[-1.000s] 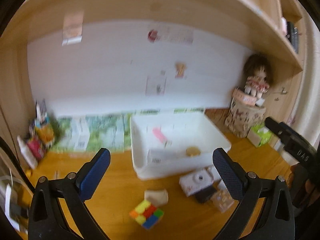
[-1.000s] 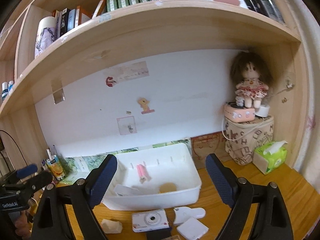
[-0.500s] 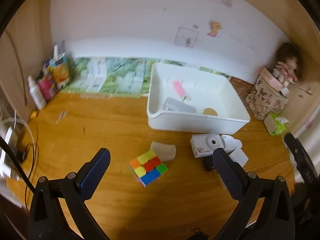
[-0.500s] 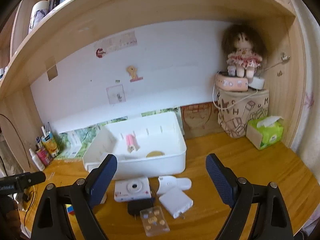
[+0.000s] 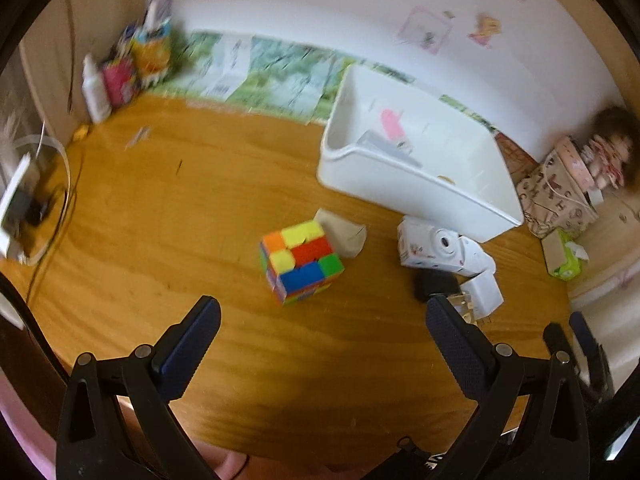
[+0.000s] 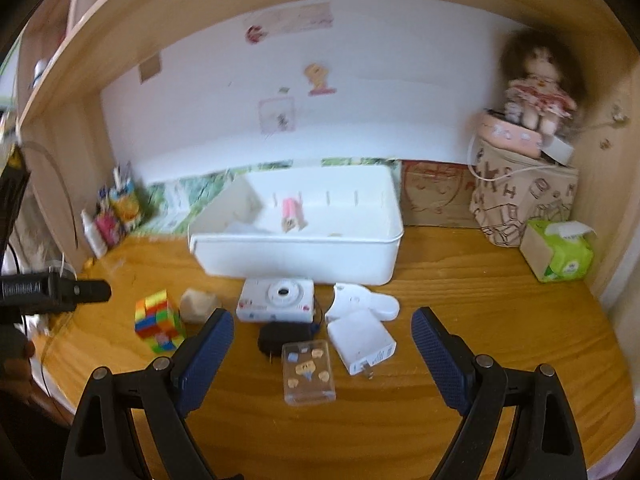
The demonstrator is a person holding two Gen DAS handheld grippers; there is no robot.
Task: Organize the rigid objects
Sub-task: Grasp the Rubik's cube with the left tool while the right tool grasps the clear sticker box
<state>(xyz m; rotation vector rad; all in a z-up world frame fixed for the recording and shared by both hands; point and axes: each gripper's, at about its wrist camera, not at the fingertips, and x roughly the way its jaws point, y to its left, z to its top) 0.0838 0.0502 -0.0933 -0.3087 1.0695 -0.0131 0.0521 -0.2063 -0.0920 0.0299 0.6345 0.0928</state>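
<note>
A white bin (image 5: 416, 178) (image 6: 296, 254) stands at the back of the wooden desk and holds a pink item (image 6: 291, 210) and a few small things. In front of it lie a colourful puzzle cube (image 5: 301, 266) (image 6: 157, 320), a beige block (image 5: 344, 232) (image 6: 199, 305), a white toy camera (image 5: 430, 245) (image 6: 276, 300), a black plug (image 6: 282, 337), a white charger (image 6: 362, 342), a white case (image 6: 362, 304) and a clear sticker box (image 6: 307, 372). My left gripper (image 5: 320, 336) is open above the desk, just short of the cube. My right gripper (image 6: 322, 344) is open above the clear box and plug.
A patterned bag (image 6: 524, 200) with a doll (image 6: 536, 92) on top and a green tissue box (image 6: 558, 250) stand at the right. Bottles and cartons (image 5: 120, 68) crowd the back left corner. Cables and a white device (image 5: 24, 204) lie at the left edge.
Both grippers have tilted down and come closer to the desk. The cube now sits nearer my left gripper, and the clear box and charger nearer my right. Both stay open.
</note>
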